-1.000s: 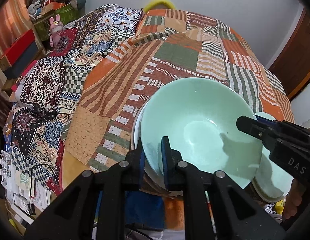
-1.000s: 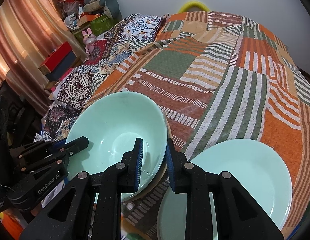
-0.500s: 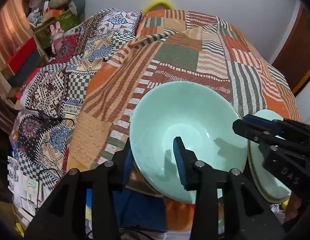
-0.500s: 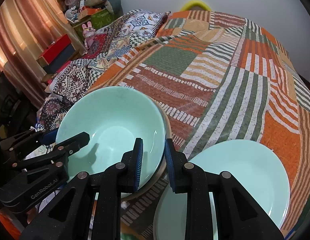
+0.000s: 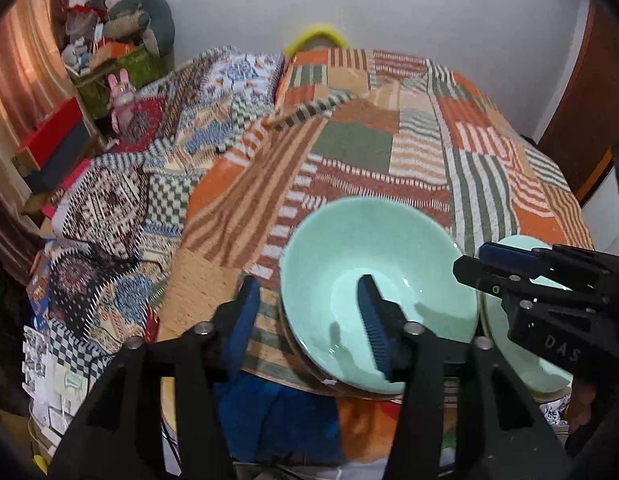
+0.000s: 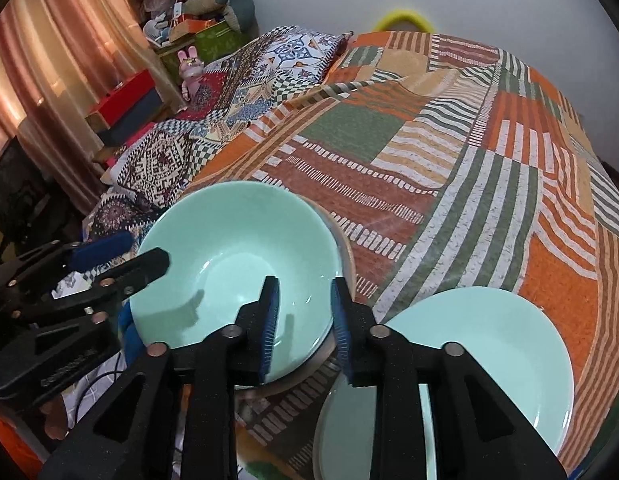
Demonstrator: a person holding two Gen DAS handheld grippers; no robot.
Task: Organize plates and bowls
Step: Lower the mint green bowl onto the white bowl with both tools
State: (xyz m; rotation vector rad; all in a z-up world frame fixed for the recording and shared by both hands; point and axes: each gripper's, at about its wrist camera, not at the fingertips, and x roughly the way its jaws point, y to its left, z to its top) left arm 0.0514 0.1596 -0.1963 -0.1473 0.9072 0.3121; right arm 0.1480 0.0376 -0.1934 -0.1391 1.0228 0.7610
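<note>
- You work over a bed under a patchwork quilt (image 6: 449,168), soft and uneven, so any dish set near its front edge could tip or slide off.
- The mint plate (image 6: 489,352) lies flat at the right, close to that edge.
- The mint bowl (image 5: 373,280) sits atop other dishes at the left; the stack may wobble.
- Your left gripper (image 5: 309,312) is spread wide astride the bowl's near rim, gripping nothing; a nudge could shove the bowl.
- Your right gripper (image 6: 303,312) straddles the opposite rim, parted, not pinching it that I can see.
</note>
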